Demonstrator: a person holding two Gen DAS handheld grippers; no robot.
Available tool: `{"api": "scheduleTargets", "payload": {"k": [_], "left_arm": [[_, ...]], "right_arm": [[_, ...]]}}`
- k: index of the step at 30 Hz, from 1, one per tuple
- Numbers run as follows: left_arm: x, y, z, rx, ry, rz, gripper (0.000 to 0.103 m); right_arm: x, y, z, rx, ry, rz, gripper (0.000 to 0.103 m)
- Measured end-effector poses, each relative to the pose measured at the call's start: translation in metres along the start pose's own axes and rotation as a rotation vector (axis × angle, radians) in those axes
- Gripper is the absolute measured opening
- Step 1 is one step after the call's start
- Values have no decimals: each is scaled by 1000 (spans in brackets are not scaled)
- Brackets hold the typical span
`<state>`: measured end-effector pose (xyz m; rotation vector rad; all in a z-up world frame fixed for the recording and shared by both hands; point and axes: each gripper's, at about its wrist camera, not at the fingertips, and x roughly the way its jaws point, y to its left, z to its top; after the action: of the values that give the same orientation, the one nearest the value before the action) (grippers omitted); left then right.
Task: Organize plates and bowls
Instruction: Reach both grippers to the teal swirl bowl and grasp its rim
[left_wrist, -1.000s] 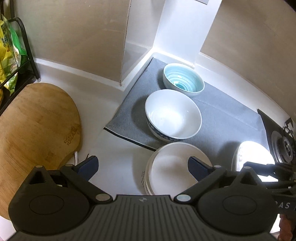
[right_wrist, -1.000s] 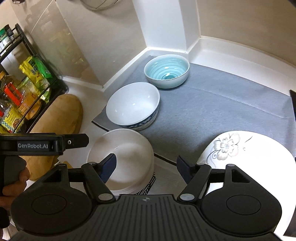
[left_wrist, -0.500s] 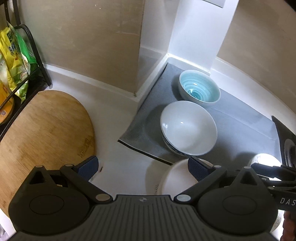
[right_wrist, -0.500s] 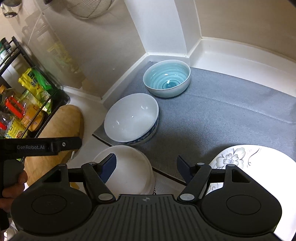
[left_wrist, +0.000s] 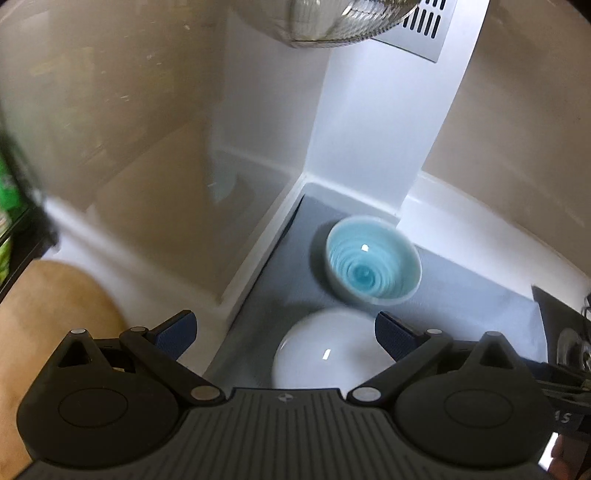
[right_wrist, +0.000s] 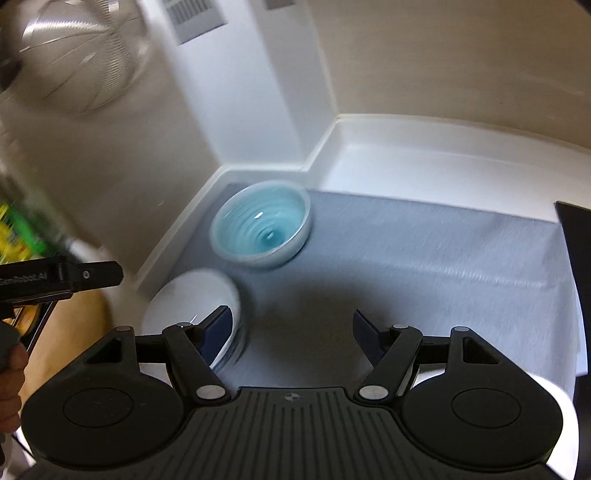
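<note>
- On the grey mat (right_wrist: 424, 266): blue bowl (right_wrist: 263, 230) near the corner, white bowl (left_wrist: 325, 350) just beside it; both hold nothing.
- Left gripper (left_wrist: 286, 332) and right gripper (right_wrist: 291, 328): jaws spread, gripping nothing.

A white surface (right_wrist: 388, 162) carries a grey mat (right_wrist: 424, 258); on the mat, a blue bowl (right_wrist: 262, 229) sits in the corner, a white bowl (right_wrist: 192, 306) just beside it.

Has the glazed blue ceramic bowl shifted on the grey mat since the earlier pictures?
No. The glazed blue ceramic bowl still sits at the grey mat's far corner beside the white wall column; only the cameras have moved closer.
</note>
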<state>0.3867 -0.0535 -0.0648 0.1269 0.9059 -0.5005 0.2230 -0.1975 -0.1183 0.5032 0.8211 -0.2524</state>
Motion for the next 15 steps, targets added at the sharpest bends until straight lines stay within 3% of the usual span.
{"api": "scheduleTargets", "payload": {"k": [8, 15], "left_arm": [[59, -31, 33, 39, 19, 3, 102], [95, -39, 37, -11, 71, -6, 100]], "right_arm": [[59, -21, 36, 69, 21, -49, 74], [95, -26, 58, 60, 34, -42, 74]]}}
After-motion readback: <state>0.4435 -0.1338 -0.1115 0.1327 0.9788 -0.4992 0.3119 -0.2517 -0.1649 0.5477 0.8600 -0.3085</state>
